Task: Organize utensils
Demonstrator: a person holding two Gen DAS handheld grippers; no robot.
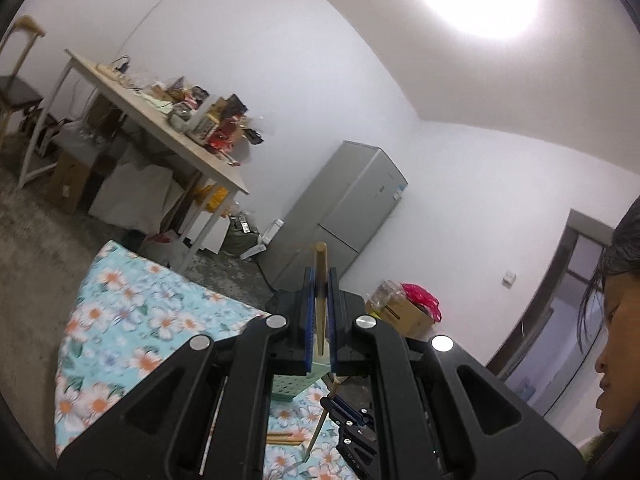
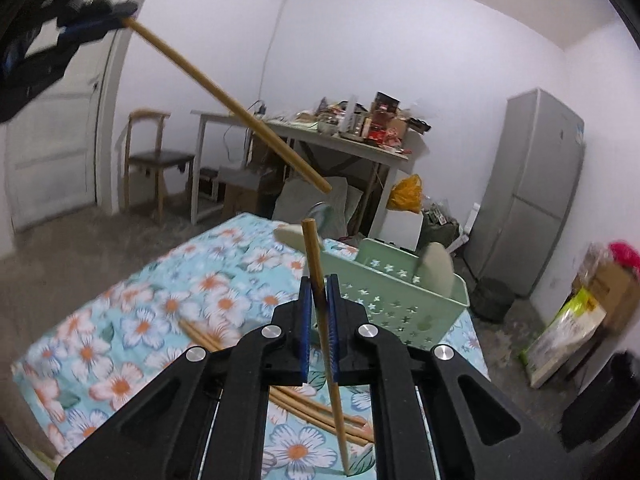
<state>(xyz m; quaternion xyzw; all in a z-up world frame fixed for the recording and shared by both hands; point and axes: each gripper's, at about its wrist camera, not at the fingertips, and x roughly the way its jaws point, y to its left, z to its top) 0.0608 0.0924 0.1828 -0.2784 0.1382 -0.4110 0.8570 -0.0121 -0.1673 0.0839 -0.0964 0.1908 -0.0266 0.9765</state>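
Two chopsticks are up off the counter, one in each gripper. Our left gripper (image 1: 320,280) is clamped on a wooden chopstick (image 1: 320,300) that stands upright between its blue pads; in the right wrist view that same left gripper (image 2: 120,20) shows at the upper left, its chopstick (image 2: 228,104) slanting down to the right through the air. Our right gripper (image 2: 319,284) is closed on a second chopstick (image 2: 320,304), gripped near its upper part, the long lower end pointing down toward the floral cloth (image 2: 152,312) that covers the counter. In the left wrist view we see the right gripper (image 1: 340,404) low and near, with its chopstick (image 1: 320,420) hanging below it.

More chopsticks (image 2: 316,412) lie loose on the cloth just under the right gripper. A pale green basket (image 2: 400,300) with star cut-outs sits on the far right of the counter, a pale spoon-like utensil (image 2: 438,264) leaning inside it. Beyond stand a cluttered table (image 2: 360,140), a chair (image 2: 156,152) and a grey fridge (image 2: 536,184).
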